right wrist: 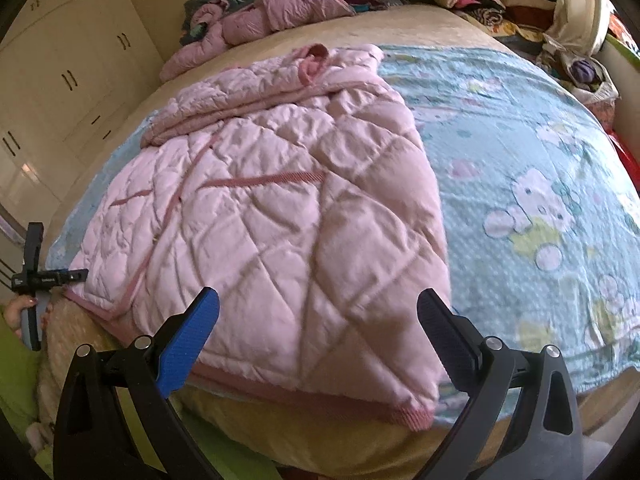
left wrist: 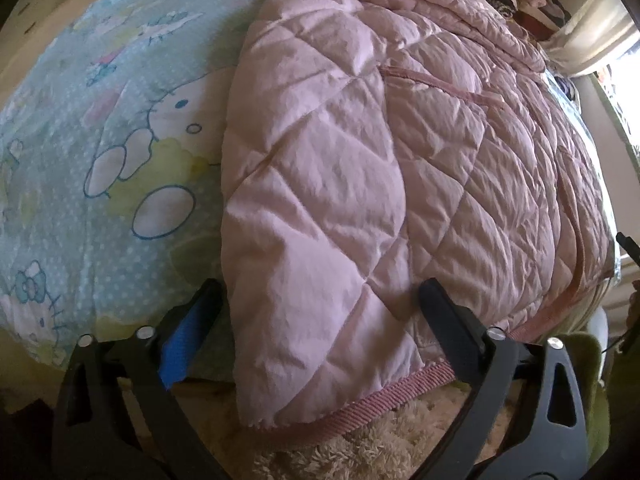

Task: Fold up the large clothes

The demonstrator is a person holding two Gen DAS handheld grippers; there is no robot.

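A pink quilted jacket point(right wrist: 272, 216) is laid flat, frame centre, on the bed point(right wrist: 520, 128); both the left gripper point(left wrist: 320, 300) and the right gripper point(right wrist: 318, 308) are spread, empty.

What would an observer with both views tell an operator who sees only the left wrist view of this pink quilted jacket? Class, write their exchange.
Operator: How does the jacket's far end look?
Observer: The pink quilted jacket ends in a crumpled hood, with the top part bunched in folds.
Operator: Is the right gripper closed on anything?
Observer: No. The right gripper has its jaws wide open, near the jacket's hem at the bed's near edge.
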